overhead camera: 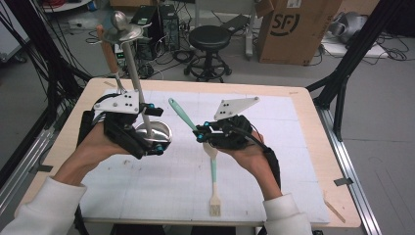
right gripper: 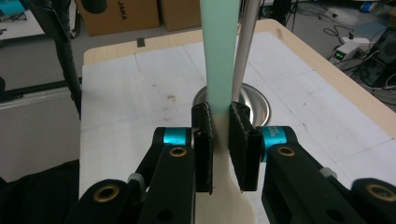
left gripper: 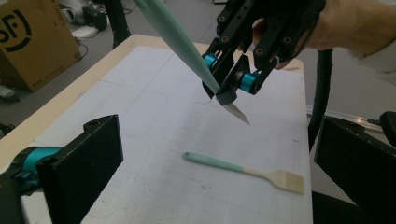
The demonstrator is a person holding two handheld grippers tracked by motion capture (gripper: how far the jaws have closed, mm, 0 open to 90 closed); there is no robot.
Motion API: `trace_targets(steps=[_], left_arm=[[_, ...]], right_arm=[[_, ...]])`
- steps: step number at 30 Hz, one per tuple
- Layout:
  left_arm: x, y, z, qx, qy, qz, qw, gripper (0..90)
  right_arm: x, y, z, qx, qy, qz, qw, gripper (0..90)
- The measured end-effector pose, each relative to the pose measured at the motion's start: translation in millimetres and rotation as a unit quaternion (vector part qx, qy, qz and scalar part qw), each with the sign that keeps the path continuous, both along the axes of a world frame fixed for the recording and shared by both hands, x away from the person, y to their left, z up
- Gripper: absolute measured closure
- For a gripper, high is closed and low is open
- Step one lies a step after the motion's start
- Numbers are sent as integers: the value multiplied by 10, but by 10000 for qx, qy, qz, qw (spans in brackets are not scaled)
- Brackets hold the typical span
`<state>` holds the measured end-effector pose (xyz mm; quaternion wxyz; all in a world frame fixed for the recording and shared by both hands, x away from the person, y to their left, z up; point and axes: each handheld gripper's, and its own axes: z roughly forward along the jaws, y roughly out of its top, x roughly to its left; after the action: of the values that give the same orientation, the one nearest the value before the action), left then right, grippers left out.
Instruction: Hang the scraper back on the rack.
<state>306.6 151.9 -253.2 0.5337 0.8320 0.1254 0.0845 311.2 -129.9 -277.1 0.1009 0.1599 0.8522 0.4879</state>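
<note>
1. Nearest the person, a pastry brush (overhead camera: 214, 188) with a mint handle and pale bristles lay flat on the white mat (overhead camera: 274, 161), untouched.
2. Above its handle end, the right gripper (overhead camera: 201, 133) was clenched on a mint-handled spatula (overhead camera: 182, 114); its pads pinched the neck where mint met cream, and the handle slanted up and away to the left.
3. Beside it, the left gripper (overhead camera: 155, 142) stood with jaws spread wide, nothing between them in its own view.
4. Just beyond, a steel utensil stand (overhead camera: 155, 131) rested on the mat, its pole rising to a wooden-handled tool (overhead camera: 108, 54) and a ladle (overhead camera: 119, 19).
</note>
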Motion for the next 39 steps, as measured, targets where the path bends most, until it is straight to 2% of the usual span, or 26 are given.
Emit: trace_targets(steps=[3,4,6,9,11,13,14,18,20,23,24,32,35,39], left_arm=[[30,-51,24,-59,-19,72,10000,37],[39,-65,31,-66,-39,90,9999,40],[51,-90,39,-159,-10,131,9998,85],[77,-118,43,-100,-8,146,9998,89],[88,-133,38,-81,51,154,9998,96],[103,-154,30,-42,77,140,9999,129],[109,-172,25,-49,107,143,9998,142],[136,-229,23,-98,226,153,9996,225],[144,-253,29,-124,280,150,9994,264],[146,-285,40,-112,229,210,9995,329],[154,-291,42,-129,249,204,9994,347],[172,-328,40,-221,333,290,9988,507],[172,-337,38,-209,334,405,9984,579],[172,-360,31,-202,352,463,9981,604]], right_arm=[[14,-1,-1,27,-24,-43,10000,799],[9,-1,1,49,32,-79,10000,799],[31,2,-2,88,-62,-54,9999,799],[43,9,-10,88,-124,-69,9999,799],[38,5,-10,80,-98,-178,9998,799],[44,1,-12,123,-76,-178,9997,799],[62,7,-18,178,-138,-85,9997,799],[44,13,-10,180,-47,-225,9996,799],[57,18,-13,229,-93,-166,9996,799],[55,17,-9,238,-130,-220,9994,799],[46,16,-4,250,-53,-248,9994,799],[56,26,-10,250,-132,-285,9992,799],[52,32,-12,286,-128,-297,9991,799],[49,43,-18,270,-116,-344,9990,799]])
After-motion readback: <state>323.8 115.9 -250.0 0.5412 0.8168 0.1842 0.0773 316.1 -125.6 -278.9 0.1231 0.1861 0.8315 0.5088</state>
